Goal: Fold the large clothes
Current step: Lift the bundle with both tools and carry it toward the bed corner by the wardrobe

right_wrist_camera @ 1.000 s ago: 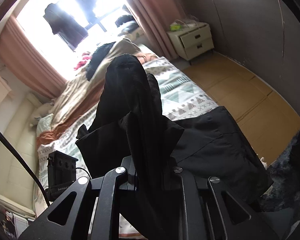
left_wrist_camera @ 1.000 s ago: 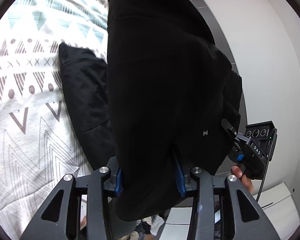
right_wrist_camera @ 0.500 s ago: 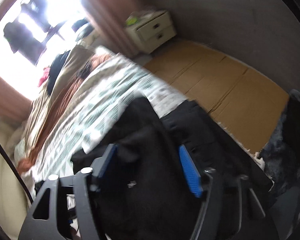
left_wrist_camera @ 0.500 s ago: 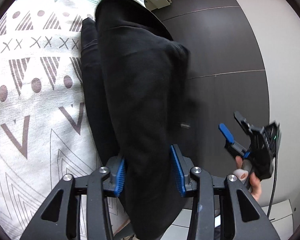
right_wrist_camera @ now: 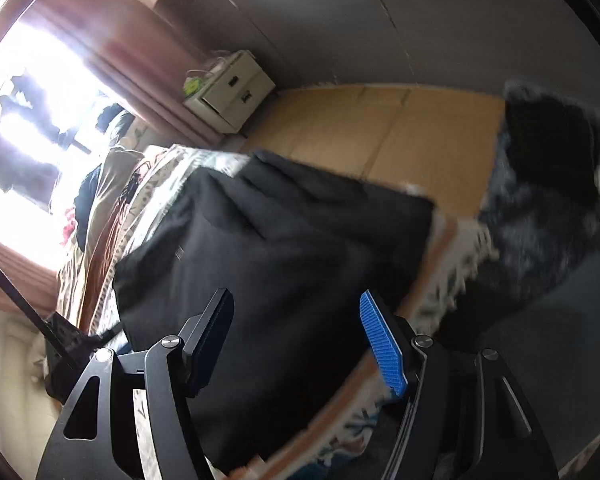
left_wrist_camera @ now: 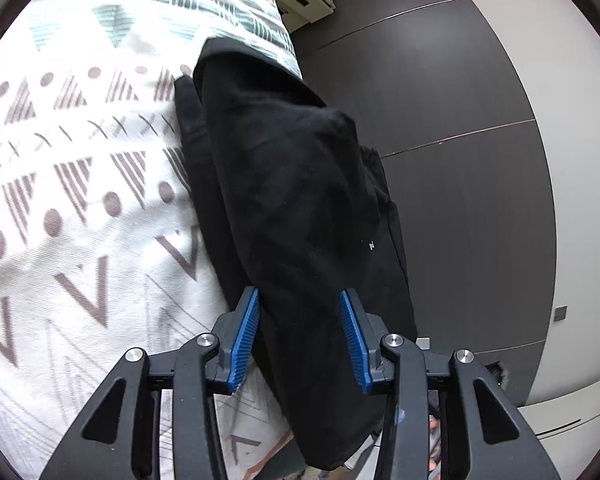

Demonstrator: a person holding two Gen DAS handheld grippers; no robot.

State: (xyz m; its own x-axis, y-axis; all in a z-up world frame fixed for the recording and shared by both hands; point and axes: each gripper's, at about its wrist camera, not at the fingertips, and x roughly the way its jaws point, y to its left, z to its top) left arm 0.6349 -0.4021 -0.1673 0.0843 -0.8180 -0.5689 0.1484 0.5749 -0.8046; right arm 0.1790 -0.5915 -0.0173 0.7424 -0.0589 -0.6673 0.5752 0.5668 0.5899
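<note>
A large black garment (left_wrist_camera: pixel 296 208) lies folded lengthwise along the edge of a bed with a white patterned cover (left_wrist_camera: pixel 72 184). My left gripper (left_wrist_camera: pixel 300 332) is open, its blue pads on either side of the garment's near end, not clamping it. In the right wrist view the same black garment (right_wrist_camera: pixel 276 264) lies on the bed below my right gripper (right_wrist_camera: pixel 296 340), which is open wide and holds nothing.
A dark wall (left_wrist_camera: pixel 452 128) runs beside the bed. A white nightstand (right_wrist_camera: pixel 232 92) stands by pink curtains (right_wrist_camera: pixel 140 80). A wooden floor (right_wrist_camera: pixel 360 128) and a dark fluffy rug (right_wrist_camera: pixel 548 208) lie beyond the bed's fringed edge. Other bedding is piled near the window.
Both grippers let go of the garment and opened. The garment dropped from hanging upright onto the bed. The right gripper swung away and is no longer seen from the left wrist.
</note>
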